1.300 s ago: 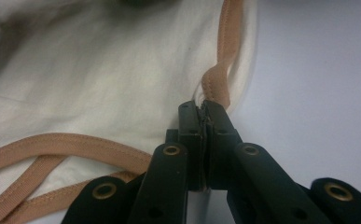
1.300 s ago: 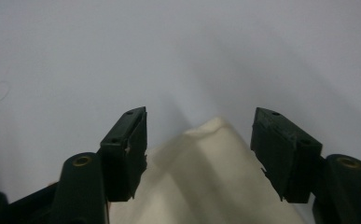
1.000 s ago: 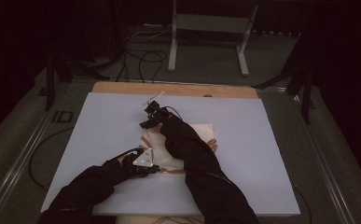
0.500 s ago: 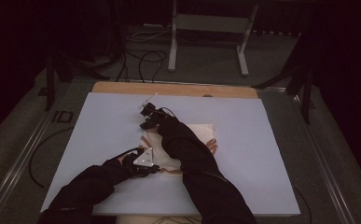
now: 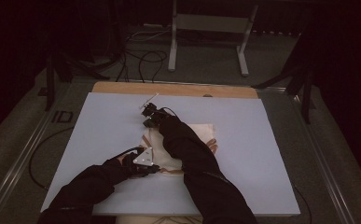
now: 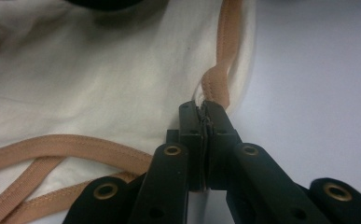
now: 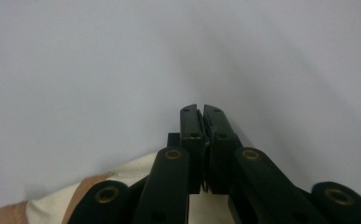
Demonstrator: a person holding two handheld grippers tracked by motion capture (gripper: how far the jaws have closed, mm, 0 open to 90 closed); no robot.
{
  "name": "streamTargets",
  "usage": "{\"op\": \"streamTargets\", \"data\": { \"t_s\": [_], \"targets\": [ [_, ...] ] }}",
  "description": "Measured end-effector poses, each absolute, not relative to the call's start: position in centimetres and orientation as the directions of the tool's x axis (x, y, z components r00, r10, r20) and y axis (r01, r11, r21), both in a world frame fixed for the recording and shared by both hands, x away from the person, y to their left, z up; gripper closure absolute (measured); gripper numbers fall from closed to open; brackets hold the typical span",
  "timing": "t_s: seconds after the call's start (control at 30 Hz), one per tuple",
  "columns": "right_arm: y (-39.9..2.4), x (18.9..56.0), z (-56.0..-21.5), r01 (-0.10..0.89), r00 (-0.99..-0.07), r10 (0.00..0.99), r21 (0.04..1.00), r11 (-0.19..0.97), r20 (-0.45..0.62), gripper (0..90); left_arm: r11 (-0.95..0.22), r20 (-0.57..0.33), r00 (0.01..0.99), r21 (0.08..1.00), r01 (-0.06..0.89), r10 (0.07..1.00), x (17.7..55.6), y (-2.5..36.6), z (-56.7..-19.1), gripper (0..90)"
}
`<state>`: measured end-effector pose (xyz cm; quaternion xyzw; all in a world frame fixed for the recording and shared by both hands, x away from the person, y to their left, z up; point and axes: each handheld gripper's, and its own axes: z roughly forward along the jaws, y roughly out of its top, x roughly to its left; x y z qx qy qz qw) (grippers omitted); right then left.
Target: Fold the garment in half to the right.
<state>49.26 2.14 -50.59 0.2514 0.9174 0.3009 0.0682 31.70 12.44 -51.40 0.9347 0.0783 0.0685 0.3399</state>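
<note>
A cream cloth (image 5: 199,133) with tan trim lies flat on the pale board (image 5: 271,163). My left gripper (image 5: 157,168) sits at the cloth's near left edge. In the left gripper view the left gripper (image 6: 202,108) is shut on the tan trim (image 6: 218,79), which is lifted slightly at the pinch. My right gripper (image 5: 146,122) rests at the cloth's far left corner. Its jaws have just been closing and now stand together in the right gripper view (image 7: 200,109). The cloth's corner (image 7: 43,205) runs in under their base, and bare board lies beyond the tips.
A wooden strip (image 5: 169,88) borders the board's far edge. Beyond it on the dark floor stand a metal frame (image 5: 206,23) and loose cables (image 5: 141,51). A person's dark sleeves (image 5: 201,168) cross the cloth's near half.
</note>
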Motion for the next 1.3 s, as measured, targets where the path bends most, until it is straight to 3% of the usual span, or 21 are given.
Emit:
{"op": "streamTargets", "data": {
  "t_s": [1.3],
  "targets": [
    [-5.3, 47.3, -45.9, 0.362, -0.860, 0.510, 0.689, 0.628, -0.012, 88.4, -0.785, 0.144, 0.985, 0.620, -0.020, 0.089, 31.7, 9.0, -48.0, 89.1]
  ]
}}
